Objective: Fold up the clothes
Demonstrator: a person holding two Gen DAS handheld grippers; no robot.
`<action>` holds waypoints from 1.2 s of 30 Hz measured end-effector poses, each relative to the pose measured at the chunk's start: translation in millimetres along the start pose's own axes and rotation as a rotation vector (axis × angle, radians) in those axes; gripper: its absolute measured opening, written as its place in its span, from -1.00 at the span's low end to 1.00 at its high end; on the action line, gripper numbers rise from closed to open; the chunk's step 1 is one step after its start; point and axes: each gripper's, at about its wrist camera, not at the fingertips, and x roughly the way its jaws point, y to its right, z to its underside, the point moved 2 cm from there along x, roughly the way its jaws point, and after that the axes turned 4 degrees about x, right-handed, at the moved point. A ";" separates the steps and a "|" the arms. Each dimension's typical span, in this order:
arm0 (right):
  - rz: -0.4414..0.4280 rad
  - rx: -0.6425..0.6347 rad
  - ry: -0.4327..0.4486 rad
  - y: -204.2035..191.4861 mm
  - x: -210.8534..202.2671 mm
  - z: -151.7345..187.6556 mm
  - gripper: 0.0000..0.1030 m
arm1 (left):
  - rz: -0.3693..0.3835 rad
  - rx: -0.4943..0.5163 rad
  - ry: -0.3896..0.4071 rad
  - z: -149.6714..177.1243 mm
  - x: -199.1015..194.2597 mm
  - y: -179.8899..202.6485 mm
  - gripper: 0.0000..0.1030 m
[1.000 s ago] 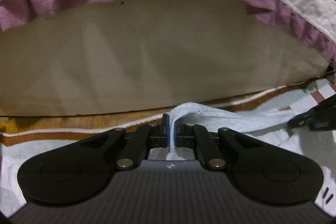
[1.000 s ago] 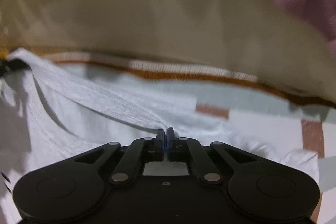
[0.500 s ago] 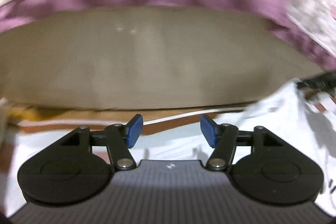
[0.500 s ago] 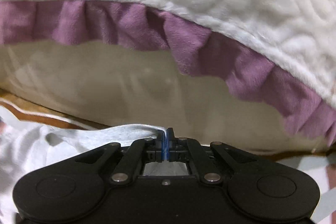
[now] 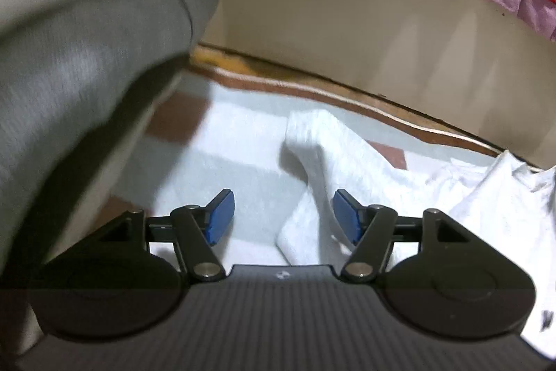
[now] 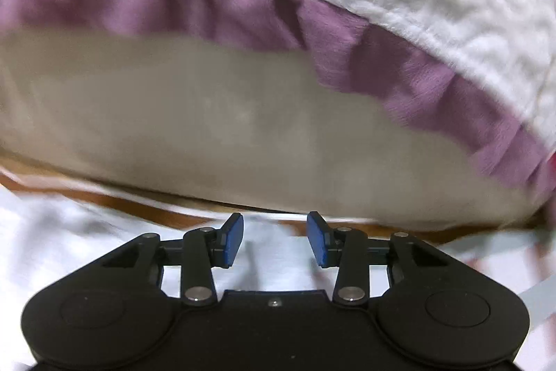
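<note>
Both hand-held grippers, left (image 5: pixel 281 214) and right (image 6: pixel 275 239), have just opened, releasing the white shirt (image 5: pixel 347 162) at twelve o'clock; that fold looks placed.

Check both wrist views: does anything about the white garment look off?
Yes. The white garment lies rumpled on the patterned sheet, one corner bunched up, not flat. The left gripper and right gripper are both open, the right's jaws having just opened, with nothing pinched.

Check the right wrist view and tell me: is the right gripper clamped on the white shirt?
No, the right gripper has its blue pads apart, with nothing pinched and the white shirt lying beneath.
</note>
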 end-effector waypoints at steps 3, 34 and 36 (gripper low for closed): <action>-0.207 0.059 -0.040 -24.2 -2.8 -0.6 -0.12 | 0.035 0.001 0.017 -3.5 14.2 4.1 0.23; -0.259 -0.218 -0.060 -111.1 35.0 4.1 -0.92 | -0.202 0.084 0.113 -18.7 22.4 32.0 -0.46; -0.216 -0.241 -0.101 -108.6 43.2 9.3 -0.87 | -0.147 0.015 0.102 -13.7 14.4 22.7 -0.24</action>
